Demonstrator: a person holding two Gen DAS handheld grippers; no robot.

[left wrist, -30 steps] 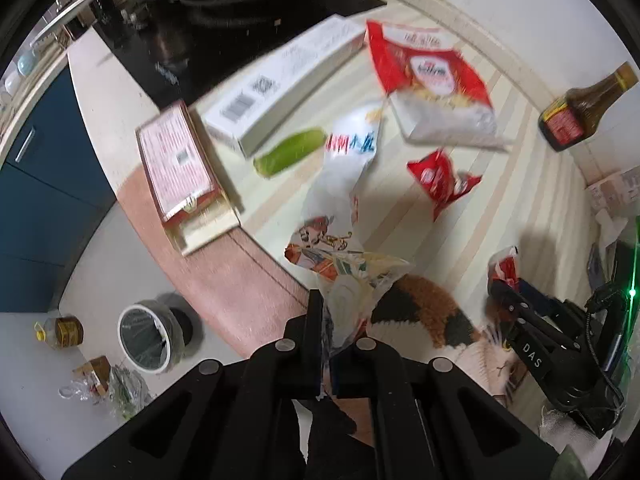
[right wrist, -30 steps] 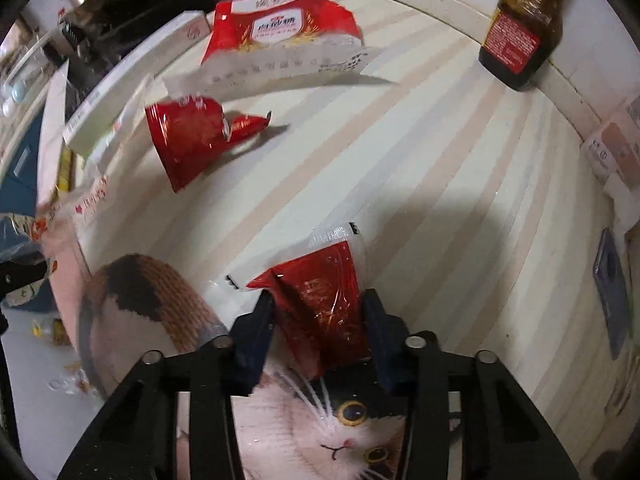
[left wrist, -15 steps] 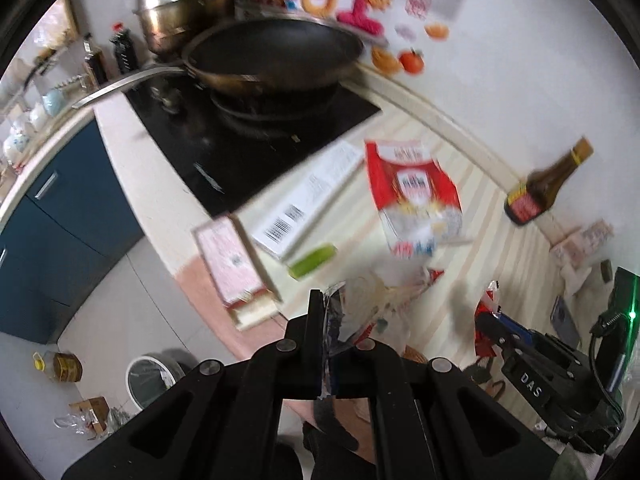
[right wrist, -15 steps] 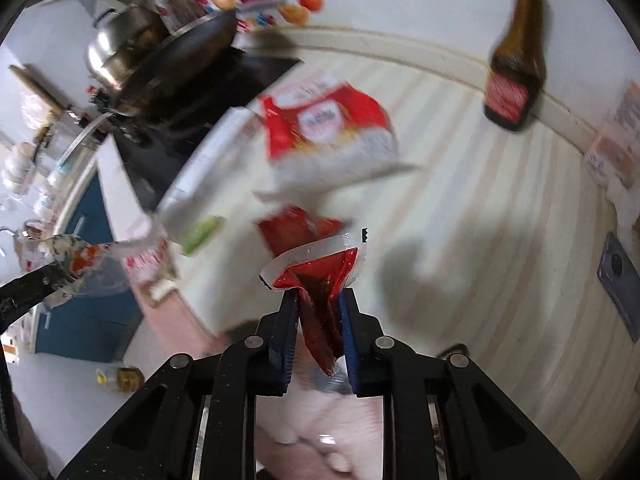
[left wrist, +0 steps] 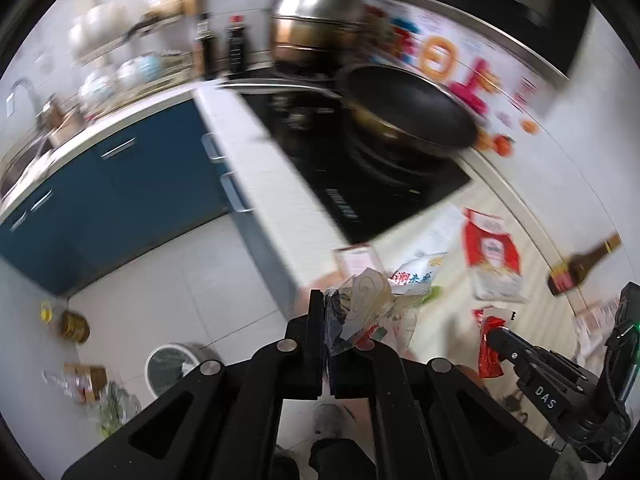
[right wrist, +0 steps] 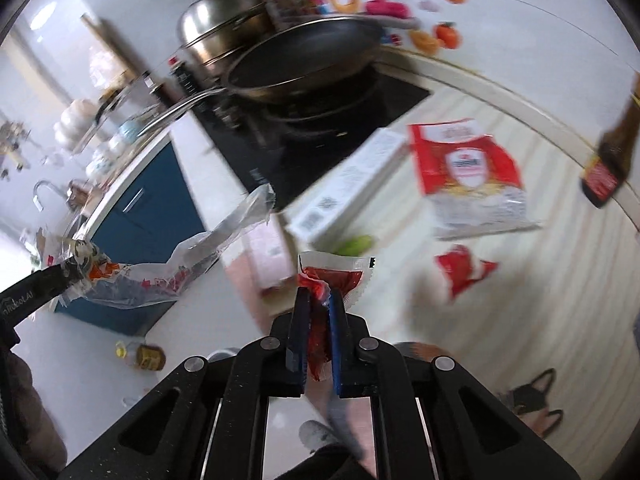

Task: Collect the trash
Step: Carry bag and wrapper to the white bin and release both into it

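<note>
My left gripper point(left wrist: 328, 320) is shut on a crumpled clear plastic wrapper point(left wrist: 376, 300) with printed colours and holds it in the air off the counter; the wrapper also shows in the right wrist view point(right wrist: 160, 272). My right gripper point(right wrist: 319, 312) is shut on a red sachet point(right wrist: 332, 276), seen in the left wrist view point(left wrist: 490, 344) too. A round white trash bin point(left wrist: 176, 364) stands on the floor below. On the counter lie a large red-and-white bag point(right wrist: 468, 176), a small red wrapper point(right wrist: 464, 272), a white box point(right wrist: 352, 188) and a green scrap point(right wrist: 356, 244).
A black hob point(left wrist: 360, 176) with a dark pan point(left wrist: 408, 108) and a steel pot point(left wrist: 312, 20) is at the back. A brown sauce bottle point(right wrist: 608, 160) stands near the wall. Blue cabinets point(left wrist: 100, 200) line the left. A pink booklet point(right wrist: 268, 256) overhangs the counter edge.
Both grippers have lifted away from the counter with their trash and tilted up and left, bringing the floor, cabinets and bin into view. The views are blurred by motion.
</note>
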